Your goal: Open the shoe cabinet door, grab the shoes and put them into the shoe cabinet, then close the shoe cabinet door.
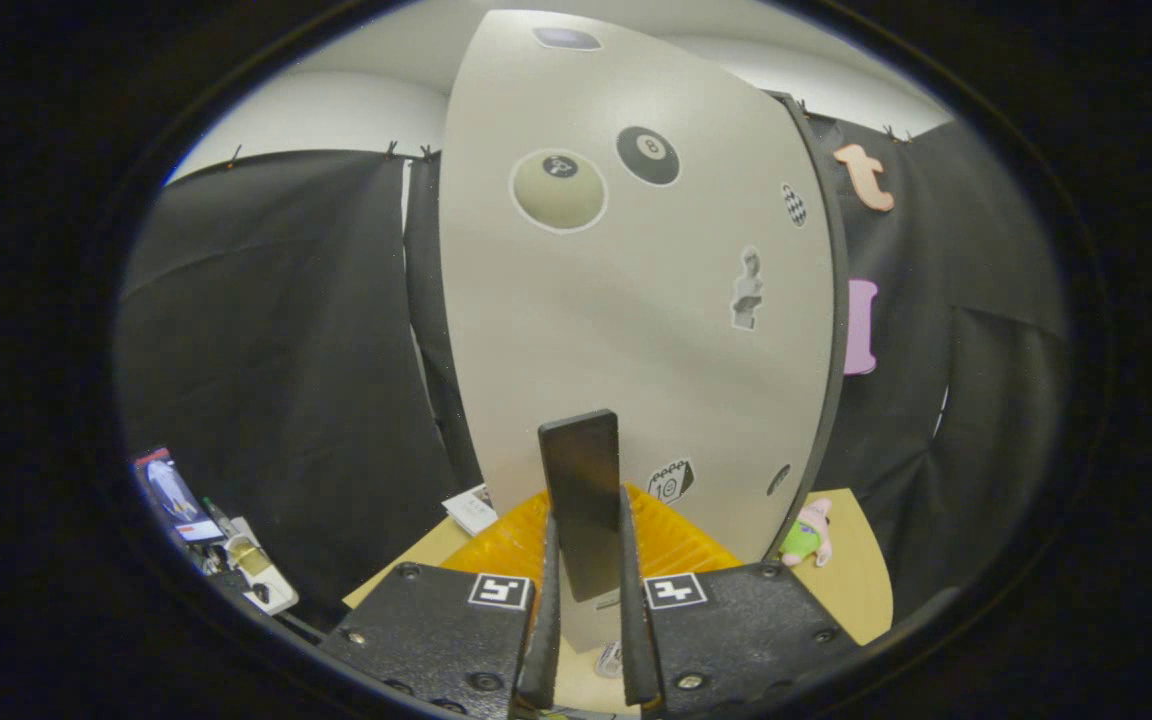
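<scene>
Gripper view: claw point(586, 640) pinching the dark flat upright handle point(581, 500) of the pale grey sticker-covered shoe cabinet door point(626, 320), both fingers point(543, 640) pressed against its sides. Door looming just ahead, its dark right edge point(829, 330) curving past beyond the claw. Judged as the door-handling step, opening or closing impossible to tell; no shoes seen. Next move likely a steady swing along the hinge arc, grip kept firm, no twisting. Yellow ribbed mat point(671, 540) lying low just beyond the fingers on the tan wooden table point(861, 580). Small pink-and-green plush toy point(808, 535) right of the claw, near the door's lower corner. More open room left of the claw, toward the black cloth.
</scene>
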{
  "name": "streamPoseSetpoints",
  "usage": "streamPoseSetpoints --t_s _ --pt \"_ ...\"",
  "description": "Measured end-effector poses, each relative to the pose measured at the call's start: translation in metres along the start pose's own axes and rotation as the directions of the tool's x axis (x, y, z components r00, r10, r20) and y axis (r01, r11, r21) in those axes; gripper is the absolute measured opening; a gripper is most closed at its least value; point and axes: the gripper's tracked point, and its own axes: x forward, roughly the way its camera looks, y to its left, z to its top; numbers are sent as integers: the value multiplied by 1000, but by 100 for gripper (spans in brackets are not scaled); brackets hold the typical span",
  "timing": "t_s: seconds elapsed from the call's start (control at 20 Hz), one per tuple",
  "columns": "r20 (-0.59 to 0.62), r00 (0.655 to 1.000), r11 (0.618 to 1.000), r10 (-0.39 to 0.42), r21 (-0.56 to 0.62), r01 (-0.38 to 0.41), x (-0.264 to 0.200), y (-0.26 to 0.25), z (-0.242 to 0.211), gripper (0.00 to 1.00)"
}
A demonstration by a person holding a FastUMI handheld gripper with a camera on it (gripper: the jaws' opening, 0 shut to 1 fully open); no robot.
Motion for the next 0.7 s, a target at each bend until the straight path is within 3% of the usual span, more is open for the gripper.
streamPoseSetpoints --t_s 0.35,0.7 --pt "0 1000 999 21 -26 -21 -40 -31 -7 27" --pt "50 996 996 -72 -56 75 -73 -81 -12 24"
